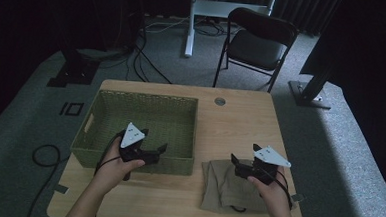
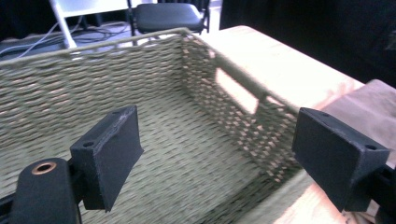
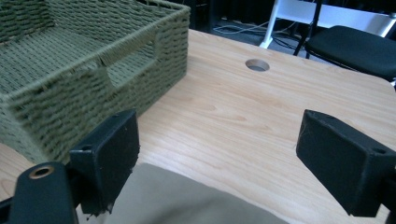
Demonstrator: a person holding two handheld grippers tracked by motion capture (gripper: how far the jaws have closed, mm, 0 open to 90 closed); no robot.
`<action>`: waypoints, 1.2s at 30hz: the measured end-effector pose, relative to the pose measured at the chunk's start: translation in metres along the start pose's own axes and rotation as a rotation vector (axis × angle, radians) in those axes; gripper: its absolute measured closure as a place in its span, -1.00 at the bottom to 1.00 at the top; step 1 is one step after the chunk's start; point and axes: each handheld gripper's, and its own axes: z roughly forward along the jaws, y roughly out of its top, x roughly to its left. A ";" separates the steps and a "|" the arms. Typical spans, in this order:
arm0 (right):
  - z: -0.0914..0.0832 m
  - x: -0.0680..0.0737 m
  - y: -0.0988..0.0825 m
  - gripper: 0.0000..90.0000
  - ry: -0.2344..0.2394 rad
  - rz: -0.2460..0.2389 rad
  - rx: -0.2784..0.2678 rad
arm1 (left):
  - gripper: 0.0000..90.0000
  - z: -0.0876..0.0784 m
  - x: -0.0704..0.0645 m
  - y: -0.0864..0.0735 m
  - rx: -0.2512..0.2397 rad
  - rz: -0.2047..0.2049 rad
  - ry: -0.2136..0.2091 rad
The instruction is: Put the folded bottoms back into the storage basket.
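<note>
Both forearms come in from the bottom of the high view, each hand carrying a gripper over the near half of the wooden surface [image 1: 240, 123]; the largest thing on it is the green woven basket [image 1: 146, 98], which sits toward the left with nothing visible inside; next in size is the folded tan cloth [image 1: 217, 185], lying flat just to the right of the basket's near corner, close to the front edge of the surface.

Judging by how things lie, the cloth is to go into the basket, and neither gripper has it yet. The right gripper [image 1: 243, 166] hovers over the cloth with its jaws spread wide and nothing between them; the right gripper view shows the cloth's edge under the jaws. The left gripper [image 1: 156, 151] is likewise released, jaws wide apart, poised over the basket's near rim.

Biggest risk: a pinch on only the top layer, so that the fold opens and the cloth trails or drags over the surface when lifted; a deeper bite through all layers would avoid that. Next: the hanging cloth may catch the basket's right wall and push the light basket sideways, unless the left gripper steadies the rim. Smallest: the jaws may close on bare wood beside the cloth's edge and come up with nothing.
</note>
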 end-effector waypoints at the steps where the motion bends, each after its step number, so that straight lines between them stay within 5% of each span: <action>1: 0.000 0.000 0.000 -0.71 0.000 0.000 0.000 | -0.64 0.000 0.000 0.000 0.000 0.000 0.000; 36: -0.037 -0.058 -0.067 -0.70 -0.069 0.080 0.046 | -0.64 0.056 -0.111 0.006 0.019 0.065 -0.238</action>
